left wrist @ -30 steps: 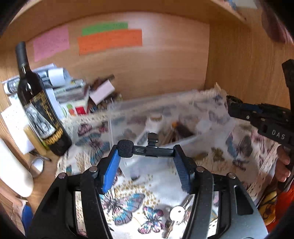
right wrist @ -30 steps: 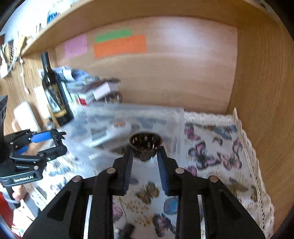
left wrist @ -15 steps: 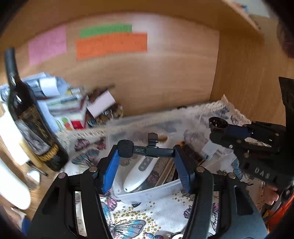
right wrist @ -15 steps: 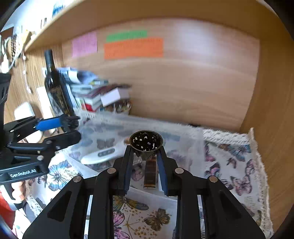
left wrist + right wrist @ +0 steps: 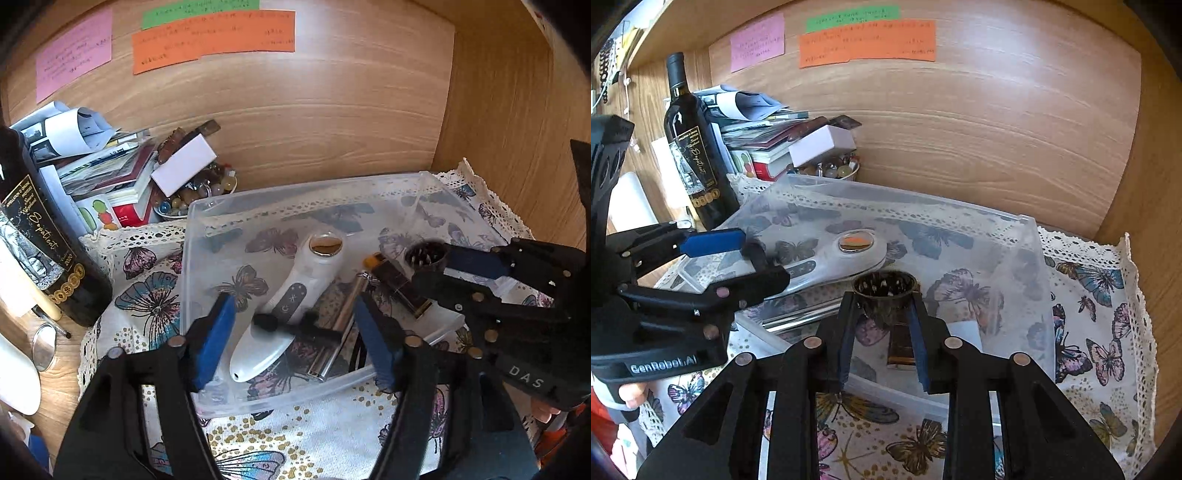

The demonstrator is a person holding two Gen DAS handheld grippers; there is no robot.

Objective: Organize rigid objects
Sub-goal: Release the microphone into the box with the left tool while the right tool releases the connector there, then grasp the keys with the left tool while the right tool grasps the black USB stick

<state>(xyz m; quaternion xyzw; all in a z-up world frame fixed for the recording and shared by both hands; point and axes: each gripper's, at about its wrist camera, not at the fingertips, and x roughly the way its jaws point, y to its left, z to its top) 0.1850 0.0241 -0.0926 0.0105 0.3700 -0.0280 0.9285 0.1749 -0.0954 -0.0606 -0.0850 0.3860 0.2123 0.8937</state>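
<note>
While both claws hang over the clear plastic bin (image 5: 258, 400) on the butterfly cloth (image 5: 147, 295), the sorting looks well along but not finished. Already lying in the bin: a white handheld device (image 5: 295, 295), a silver metal bar (image 5: 341, 328) beside it, and a brown rectangular piece (image 5: 397, 282) toward the right. Left claw (image 5: 292, 308): jaws have just been opening and stand spread wide; the small black clip microphone (image 5: 267, 322) shows blurred and loose between them, neither pad touching it, above the white device, so I judge it is dropping in. Right claw (image 5: 882, 301): jaws have just been opening a little; the dark toothed cup (image 5: 884, 284) sits between the tips over the bin's right half, just above the brown piece, with slivers of gap along its body, so the grip looks let go rather than pinching. Neither piece is seen settled on the bin floor yet. Outside the bin, a wine bottle (image 5: 44, 258) and a heap of books and papers (image 5: 110, 166) stand at the left; whether these belong to the job I cannot tell. Left to do, by my reading: confirm both drops landed, then clear the claws.
</note>
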